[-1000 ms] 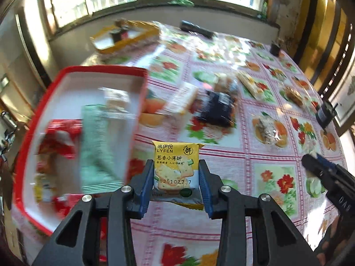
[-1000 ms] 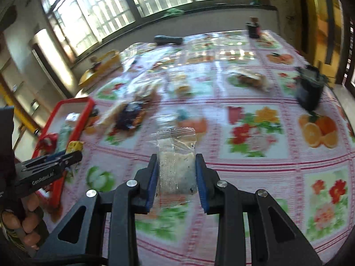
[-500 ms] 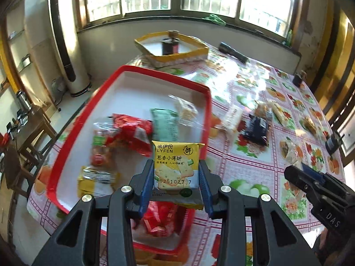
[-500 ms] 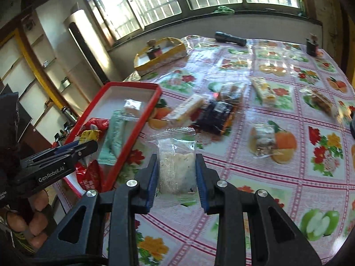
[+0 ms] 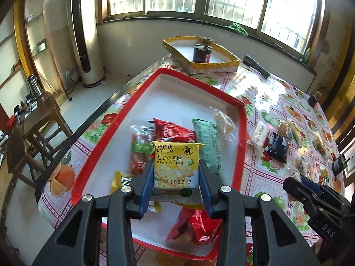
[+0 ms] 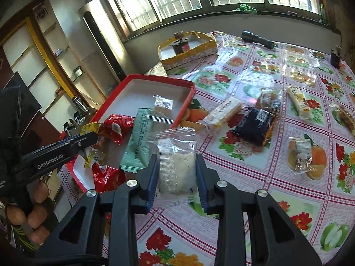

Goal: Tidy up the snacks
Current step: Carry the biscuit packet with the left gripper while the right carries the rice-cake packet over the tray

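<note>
The left gripper point(image 5: 176, 182) is squeezing a yellow cracker pack point(image 5: 175, 166) by its two sides, so the pack stands up flat and cannot slip. It hangs over the red tray point(image 5: 142, 93) — that looks like the place where the snacks are meant to go. In the tray lie a red bag point(image 5: 173, 130), a green pack point(image 5: 207, 141), a clear pack with a green label point(image 5: 139, 148) and another red bag point(image 5: 195, 226), all close together at the near end, so the far end is bare white. The right gripper point(image 6: 176, 177) is closed on a clear bag with a white cake point(image 6: 176, 161) inside, also pinched by its sides. It is over the counter point(image 6: 244, 199), just beside the tray's near edge, not above it. More snacks wait on the flowered cloth — a dark blue pack point(image 6: 254, 126), a long pale bar point(image 6: 224, 110) and a small clear bag point(image 6: 299, 155). They lie apart from each other, so each can be picked up alone. I think the yellow pack is ready to be dropped in first.
</note>
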